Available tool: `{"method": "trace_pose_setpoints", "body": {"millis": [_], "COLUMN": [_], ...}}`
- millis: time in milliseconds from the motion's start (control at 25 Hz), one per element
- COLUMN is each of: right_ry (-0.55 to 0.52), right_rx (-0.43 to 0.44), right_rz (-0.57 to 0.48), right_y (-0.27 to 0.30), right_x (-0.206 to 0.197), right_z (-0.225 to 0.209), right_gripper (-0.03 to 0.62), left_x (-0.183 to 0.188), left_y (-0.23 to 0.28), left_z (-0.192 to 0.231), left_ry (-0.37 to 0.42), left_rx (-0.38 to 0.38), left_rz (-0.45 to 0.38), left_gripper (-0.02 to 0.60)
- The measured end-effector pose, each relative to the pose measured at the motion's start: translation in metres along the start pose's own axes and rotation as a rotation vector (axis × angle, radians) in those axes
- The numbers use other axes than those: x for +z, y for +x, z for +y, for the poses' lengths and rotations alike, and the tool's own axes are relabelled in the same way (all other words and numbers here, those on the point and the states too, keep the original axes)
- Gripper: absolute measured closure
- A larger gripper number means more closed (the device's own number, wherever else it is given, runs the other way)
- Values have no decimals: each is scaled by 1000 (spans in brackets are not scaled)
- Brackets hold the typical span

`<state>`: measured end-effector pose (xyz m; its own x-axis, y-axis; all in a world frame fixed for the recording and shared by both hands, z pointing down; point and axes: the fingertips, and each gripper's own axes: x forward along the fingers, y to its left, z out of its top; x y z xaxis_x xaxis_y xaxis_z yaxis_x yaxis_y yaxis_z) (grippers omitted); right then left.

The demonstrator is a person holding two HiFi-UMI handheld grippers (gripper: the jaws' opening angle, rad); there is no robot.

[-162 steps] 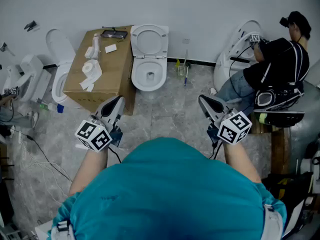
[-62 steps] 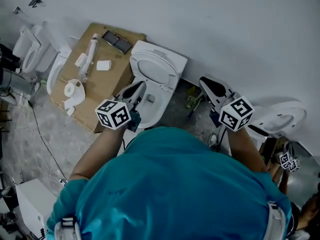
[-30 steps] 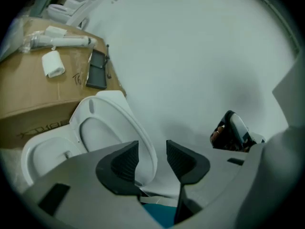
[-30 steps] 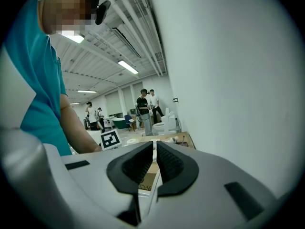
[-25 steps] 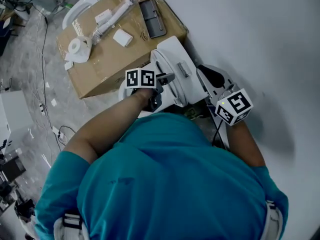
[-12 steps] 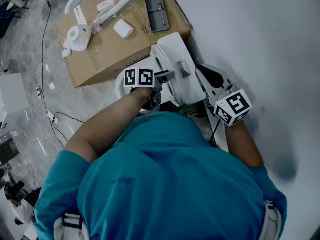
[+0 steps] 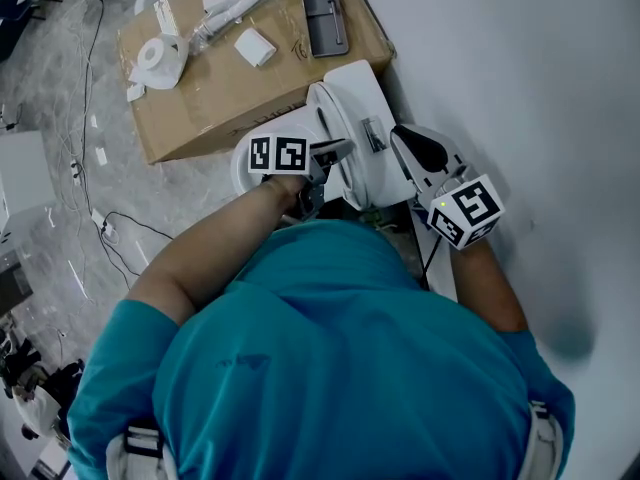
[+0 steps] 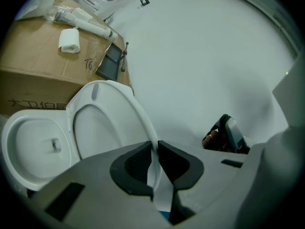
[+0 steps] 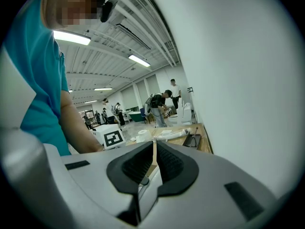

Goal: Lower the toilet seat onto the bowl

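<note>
The white toilet seat (image 8: 138,113) stands raised against the wall above the bowl (image 8: 28,144). My left gripper (image 8: 155,144) has the seat's right rim between its dark pads. Its jaws are closing, and the pads touch the rim on both sides. In the head view the left gripper (image 7: 335,152) sits at the edge of the upright seat (image 7: 345,108), over the bowl (image 7: 243,173). My right gripper (image 7: 413,148) hangs beside the toilet close to the wall. It holds nothing, and in its own view the right gripper (image 9: 155,144) shows only a thin slit between the jaws.
A cardboard box (image 7: 230,68) stands left of the toilet with a paper roll (image 7: 155,56), a wrapped part and a dark tray on top. The white wall (image 7: 520,68) is right behind the seat. Cables (image 7: 110,238) lie on the tiled floor.
The person has walked up to the toilet, and the left gripper has reached the raised seat's rim. Over the last second both grippers have hardly moved.
</note>
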<state>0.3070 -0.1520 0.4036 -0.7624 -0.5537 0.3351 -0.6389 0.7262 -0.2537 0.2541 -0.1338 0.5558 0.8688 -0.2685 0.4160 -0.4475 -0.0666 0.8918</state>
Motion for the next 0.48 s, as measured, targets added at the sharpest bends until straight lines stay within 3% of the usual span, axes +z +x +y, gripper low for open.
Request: {"method": "trace_pose_setpoints", "body": {"millis": [480], "right_ry": [-10], "right_rx": [1], "right_rz": [8], "right_y": [2], "right_x": [-5], "right_z": [16], "right_gripper": [594], "left_x": [-4], "left_y": [-19], "left_z": [7], "left_ry": [25], "left_rx": [19], "left_rz": [1], "left_gripper": [532]}}
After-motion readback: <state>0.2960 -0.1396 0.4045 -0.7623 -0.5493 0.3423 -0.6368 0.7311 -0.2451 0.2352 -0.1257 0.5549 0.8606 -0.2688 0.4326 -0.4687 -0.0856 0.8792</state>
